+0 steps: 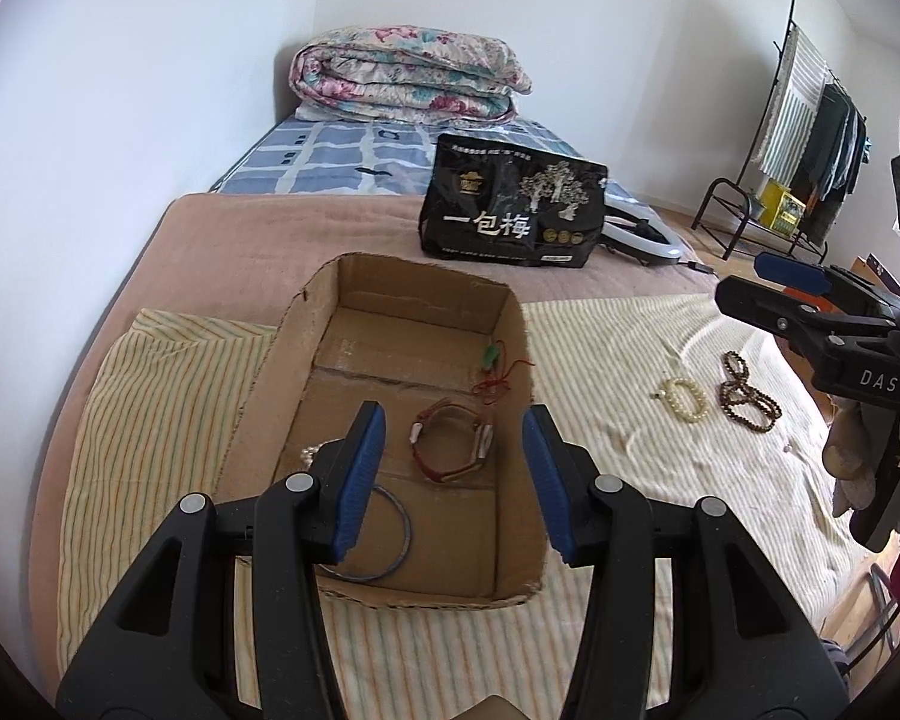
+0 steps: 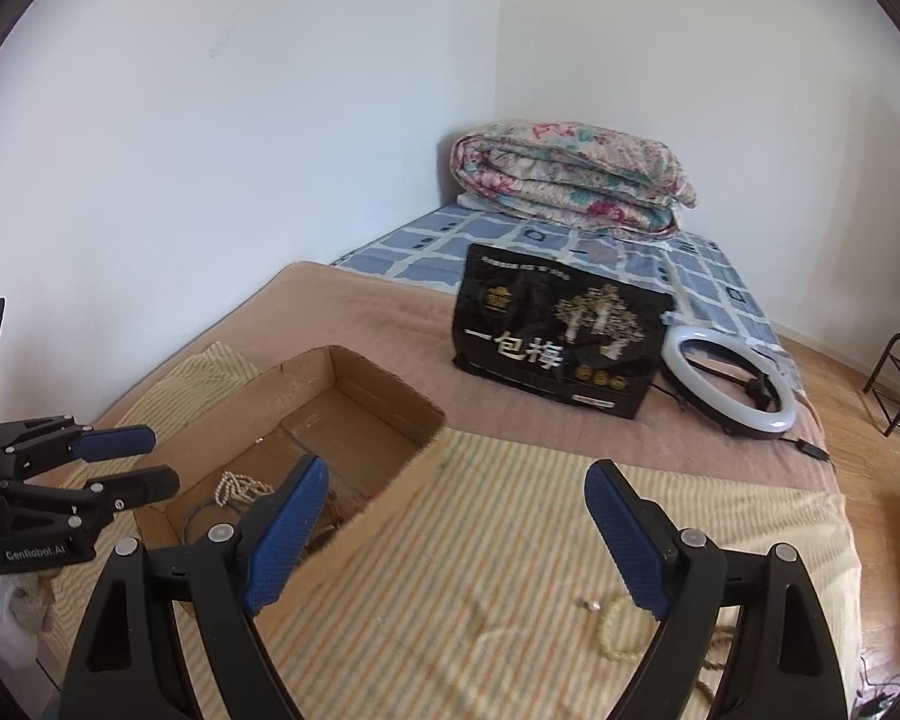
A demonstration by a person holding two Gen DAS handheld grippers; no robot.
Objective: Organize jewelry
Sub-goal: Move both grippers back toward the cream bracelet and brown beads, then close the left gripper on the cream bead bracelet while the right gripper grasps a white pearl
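Our left gripper (image 1: 453, 480), open and empty, hovers over the cardboard box (image 1: 258, 384), which already holds a red bracelet (image 1: 450, 441), a blue bangle (image 1: 390, 534) and a pearl strand (image 2: 240, 487). To its right, a pearl bracelet (image 1: 684, 399) and brown beads (image 1: 747, 390) remain on the striped cloth (image 1: 600, 360), below our empty, wide-open right gripper (image 2: 456, 531).

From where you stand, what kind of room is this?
Most likely a bedroom in a home: a bed with a folded floral quilt at its far end, and a clothes rack hung with garments by the wall.
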